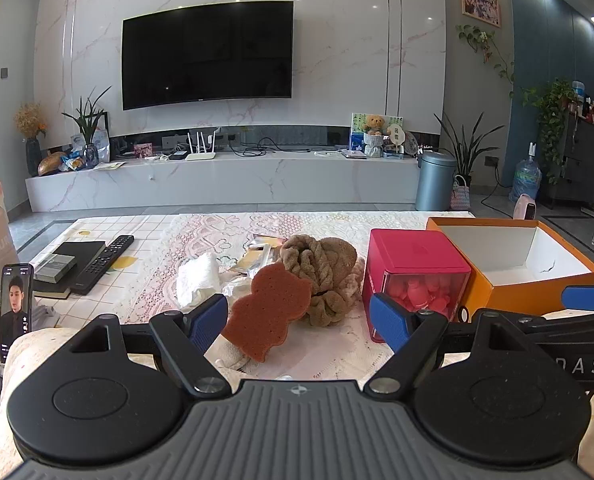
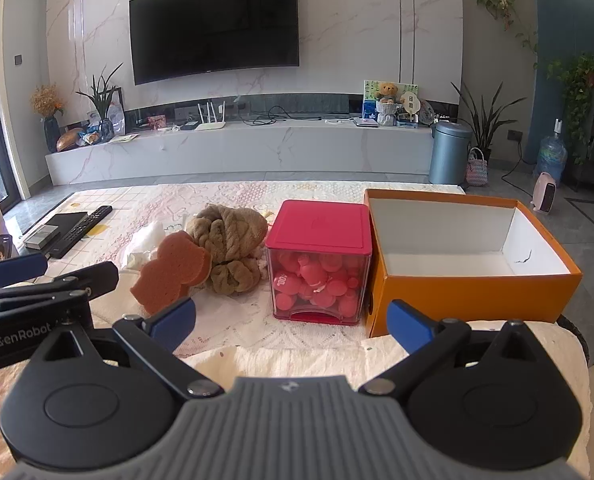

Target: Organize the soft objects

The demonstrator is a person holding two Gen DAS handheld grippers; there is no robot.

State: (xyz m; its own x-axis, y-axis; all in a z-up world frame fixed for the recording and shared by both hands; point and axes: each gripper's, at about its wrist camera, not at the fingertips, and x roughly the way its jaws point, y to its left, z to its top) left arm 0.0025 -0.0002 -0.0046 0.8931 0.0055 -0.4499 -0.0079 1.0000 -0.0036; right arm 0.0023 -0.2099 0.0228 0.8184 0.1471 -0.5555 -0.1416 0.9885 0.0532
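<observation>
A brown gourd-shaped sponge leans against a bundle of brown twisted cloth on the lace-covered table; both also show in the right wrist view, the sponge and the cloth. A white cloth lies to their left. An open orange box with a white inside stands at the right. My left gripper is open and empty, just short of the sponge. My right gripper is open and empty, in front of the red container.
A red-lidded clear container of red balls stands between the cloth and the orange box. A remote, a black book and a phone are at the left. A padded edge lies under my grippers.
</observation>
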